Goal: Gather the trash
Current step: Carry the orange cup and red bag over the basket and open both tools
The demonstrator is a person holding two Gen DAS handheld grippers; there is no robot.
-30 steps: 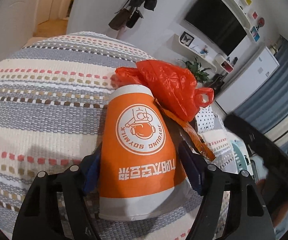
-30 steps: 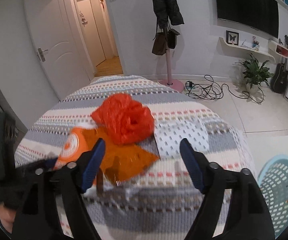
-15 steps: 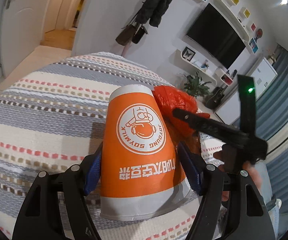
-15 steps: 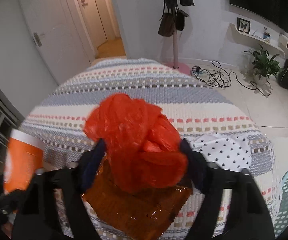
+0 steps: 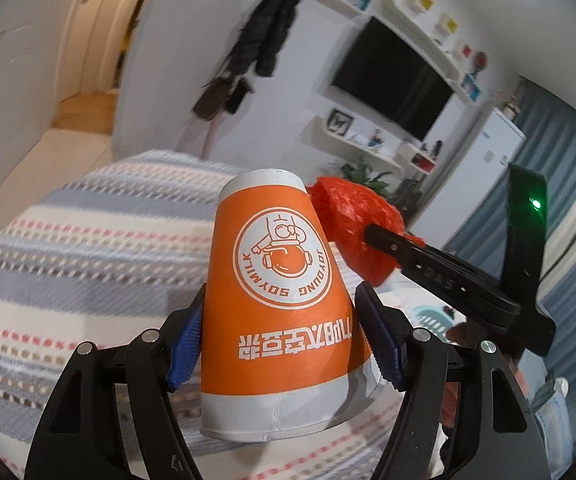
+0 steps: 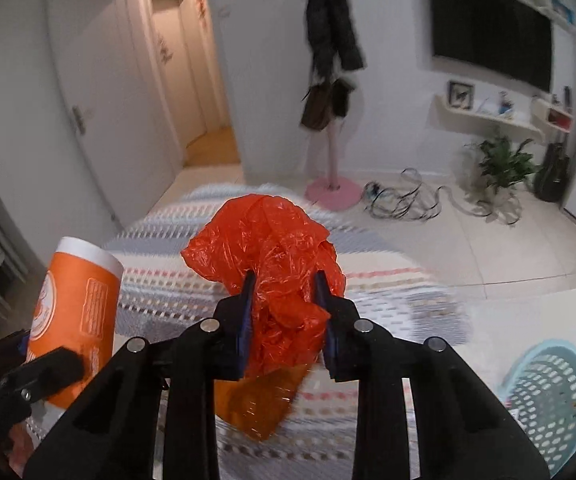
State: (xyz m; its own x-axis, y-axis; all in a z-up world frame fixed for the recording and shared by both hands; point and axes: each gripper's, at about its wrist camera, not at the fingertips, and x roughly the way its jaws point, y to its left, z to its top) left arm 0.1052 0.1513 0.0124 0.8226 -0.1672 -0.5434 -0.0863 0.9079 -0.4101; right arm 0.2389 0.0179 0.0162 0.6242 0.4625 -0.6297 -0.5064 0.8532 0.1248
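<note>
Overhead, left hand-held gripper [image 5: 280, 336] clamps the cup [image 5: 278, 304], right hand-held gripper [image 6: 284, 312] clamps the bag [image 6: 272, 248], above the striped cloth [image 5: 88, 248].

**Cup held aloft, red bag to its right**

At the frame's centre, the left gripper [image 5: 278, 336] clamps an upturned orange-and-white paper soymilk cup [image 5: 278, 300] between blue-padded fingers [image 5: 379, 340]. Just right of the cup, the black right gripper [image 5: 439, 276] reaches in from the right edge, pinching a crumpled red plastic bag [image 5: 353, 232]. A striped woven cloth [image 5: 88, 256] fills the left.
</note>
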